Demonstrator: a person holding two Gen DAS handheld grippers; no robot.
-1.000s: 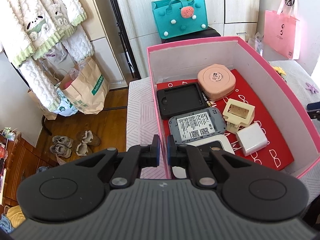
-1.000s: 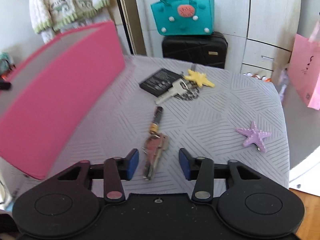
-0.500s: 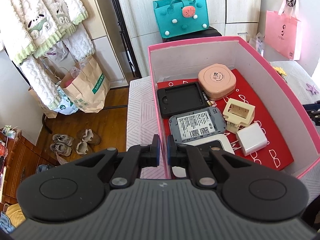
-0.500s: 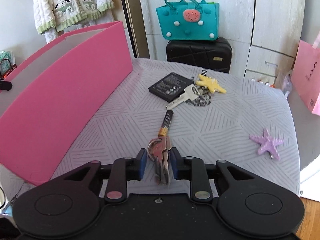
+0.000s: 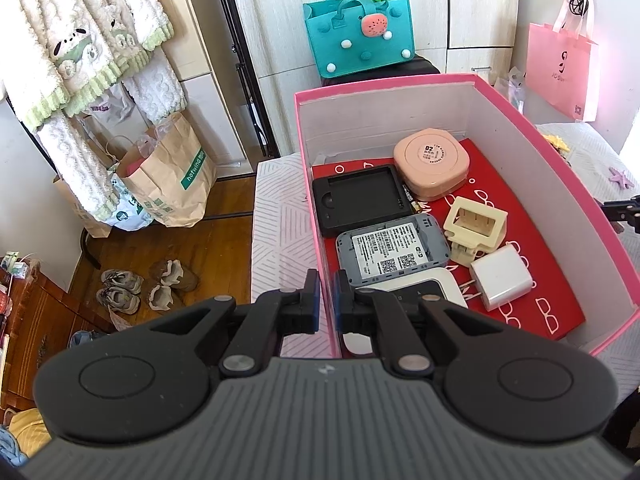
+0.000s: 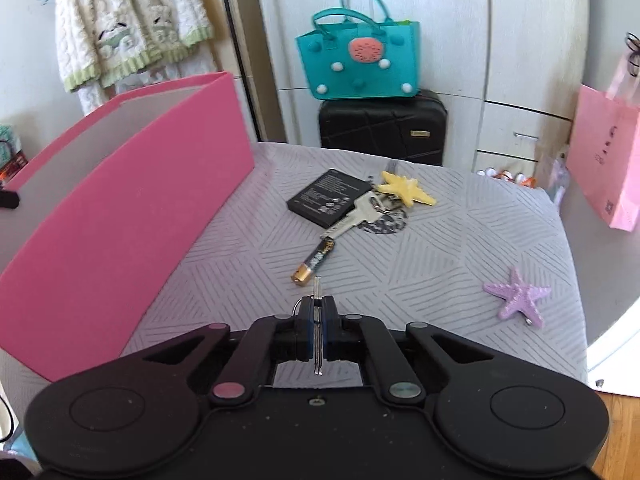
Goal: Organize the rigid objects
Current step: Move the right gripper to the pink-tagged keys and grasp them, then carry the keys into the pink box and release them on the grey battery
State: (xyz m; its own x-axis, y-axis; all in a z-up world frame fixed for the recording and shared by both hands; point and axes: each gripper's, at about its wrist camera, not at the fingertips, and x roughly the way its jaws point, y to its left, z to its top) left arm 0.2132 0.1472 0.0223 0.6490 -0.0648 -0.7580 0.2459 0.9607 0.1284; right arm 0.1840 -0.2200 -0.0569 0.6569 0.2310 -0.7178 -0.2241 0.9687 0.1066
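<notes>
My left gripper (image 5: 327, 300) is shut on the left wall of the pink box (image 5: 316, 216). The box holds a black tray (image 5: 360, 200), a grey router (image 5: 392, 252), a peach case (image 5: 431, 162), a cream holder (image 5: 476, 226) and a white charger (image 5: 502, 280). My right gripper (image 6: 318, 314) is shut on a bunch of keys (image 6: 317, 292), lifted above the table to the right of the pink box (image 6: 132, 216). On the table lie a battery (image 6: 314, 260), a silver key (image 6: 356, 216), a black battery pack (image 6: 328, 198), a yellow starfish (image 6: 404, 190) and a purple starfish (image 6: 518, 296).
A grey patterned cloth covers the table (image 6: 440, 248). A black suitcase (image 6: 382, 126) with a teal bag (image 6: 358, 60) stands behind the table. A pink paper bag (image 6: 604, 160) hangs at the right. Paper bags (image 5: 168, 176) and shoes (image 5: 148, 284) lie on the floor at the left.
My right gripper has closed on the bunch of keys and lifted it off the table. My left gripper keeps its hold on the box wall.
</notes>
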